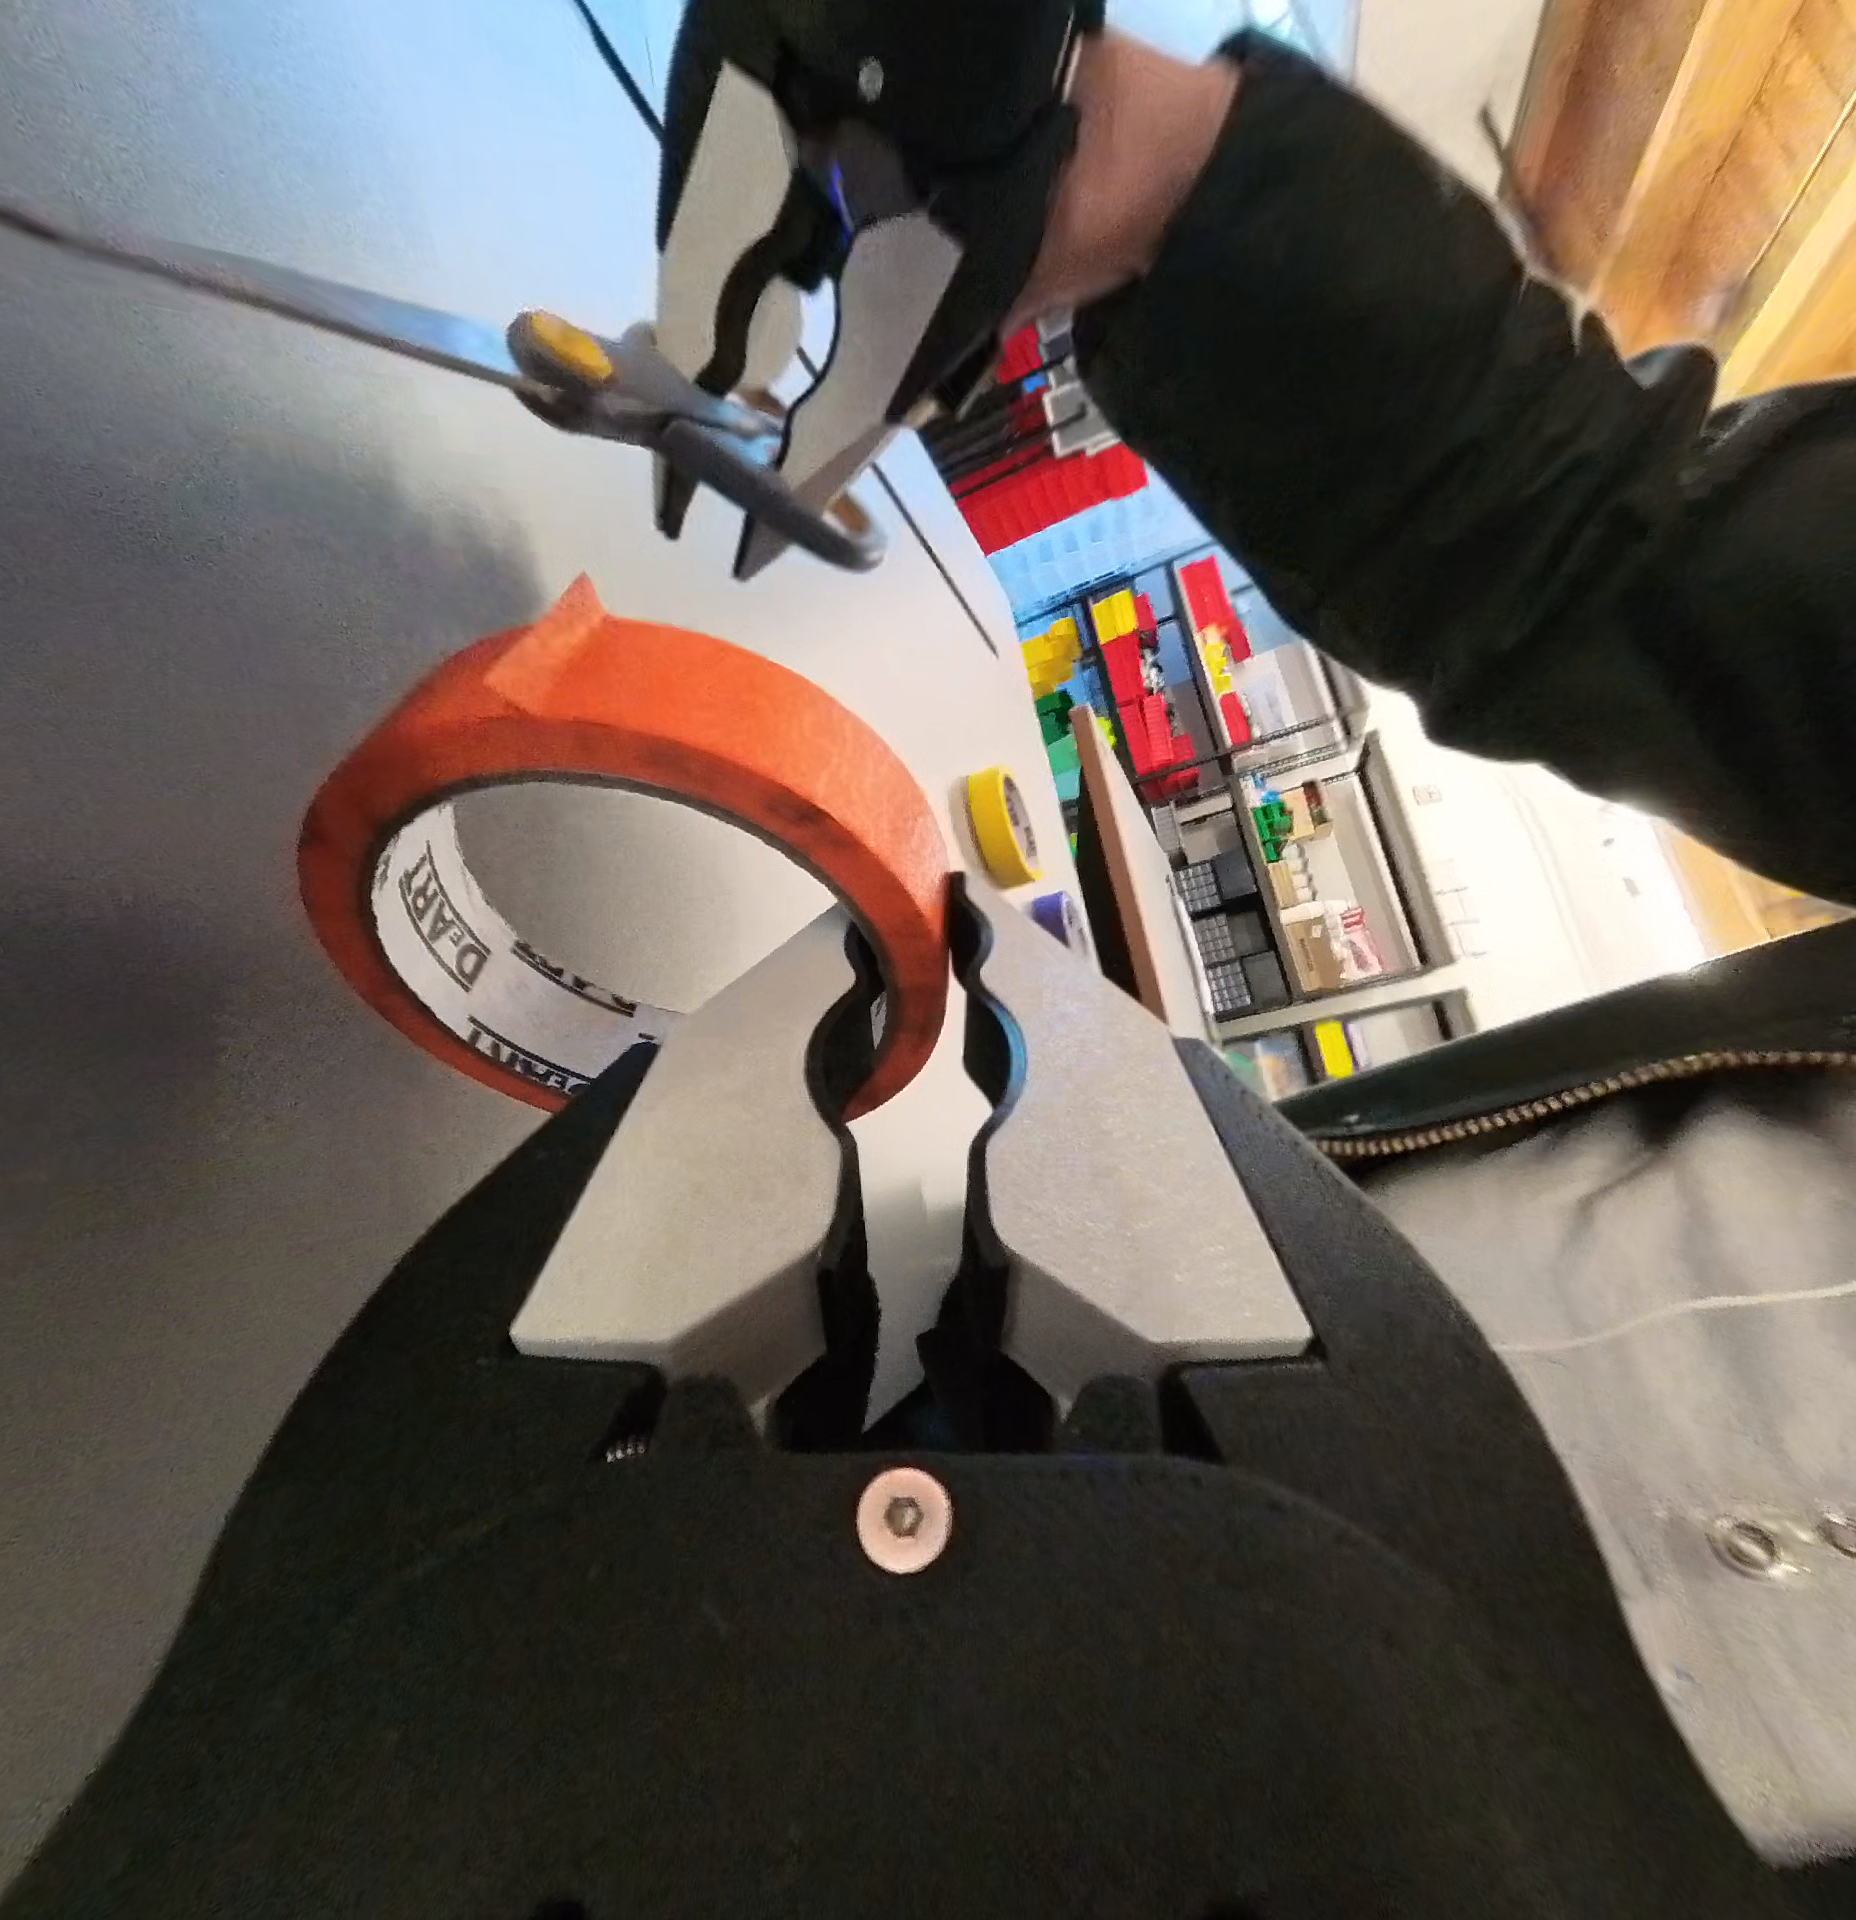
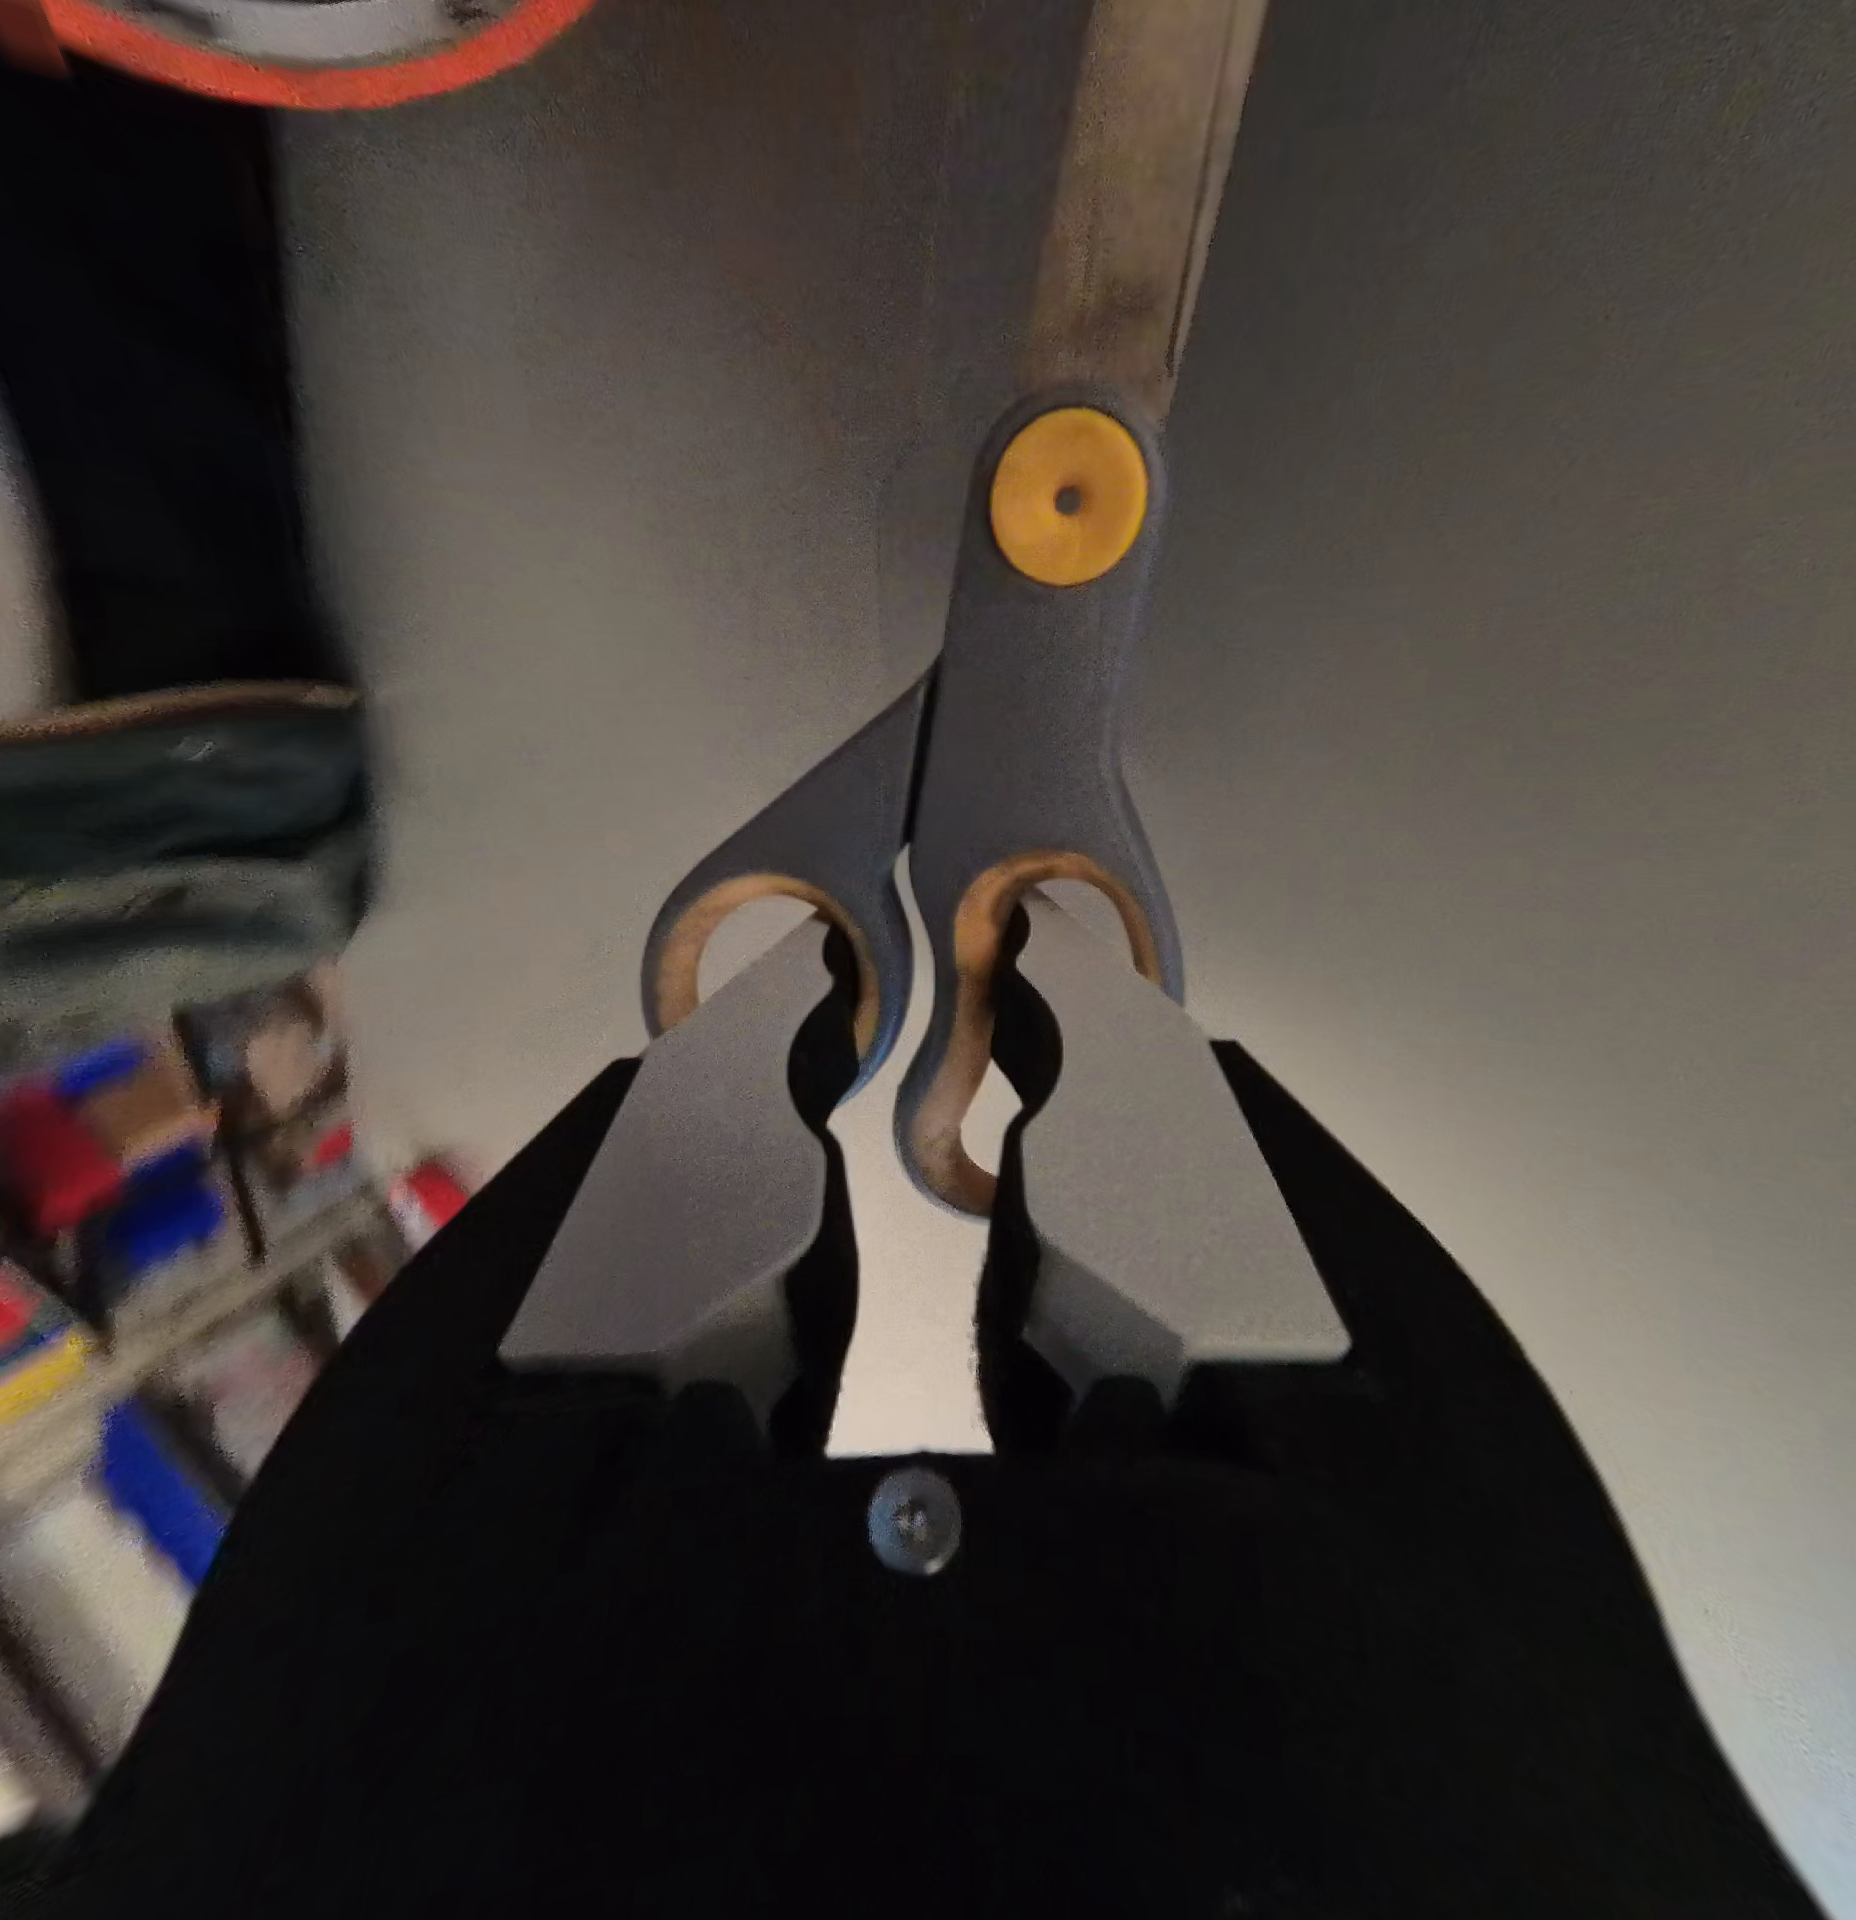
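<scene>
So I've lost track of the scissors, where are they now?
The scissors are held by the right gripper, its fingers through the handle loops; in the left wrist view they sit above the orange tape roll held by the left gripper.

Orange tape roll point(image 1: 633, 748) upright, wall pinched by left gripper point(image 1: 903, 966); grey scissors point(image 2: 1017, 748) closed, right gripper point(image 2: 929, 997) through handles.

Each wrist camera is looking forward along its own claw, close over the pale worktop point(image 1: 176, 727). Both views are sharing the scissors point(image 2: 1049, 727) and the orange tape roll point(image 1: 633, 748).
</scene>
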